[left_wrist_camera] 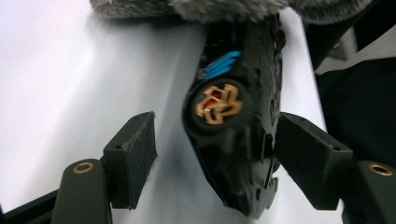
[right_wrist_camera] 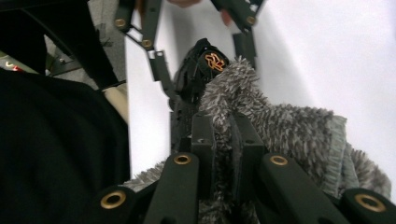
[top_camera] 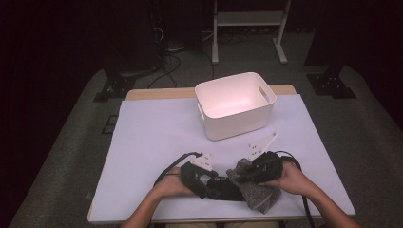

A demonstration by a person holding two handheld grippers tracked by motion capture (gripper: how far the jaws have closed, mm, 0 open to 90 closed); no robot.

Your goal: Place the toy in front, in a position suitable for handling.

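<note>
The tub (top_camera: 235, 105) stands on the table (top_camera: 152, 128); nearer the person than the tub, the cloth (top_camera: 254, 190) lies right of the toy car (top_camera: 223, 186), touching it.

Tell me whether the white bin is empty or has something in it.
Empty, as far as the high view shows: the white bin stands upright on the table, and its visible inside is bare. The near inner wall is hidden.

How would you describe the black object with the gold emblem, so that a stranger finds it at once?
Start at the white bin on the white table and come toward the person. Near the front edge, the black object lies between both tools, partly under a fuzzy grey cloth. Its round gold-and-red emblem and blue stripes set it apart.
</note>
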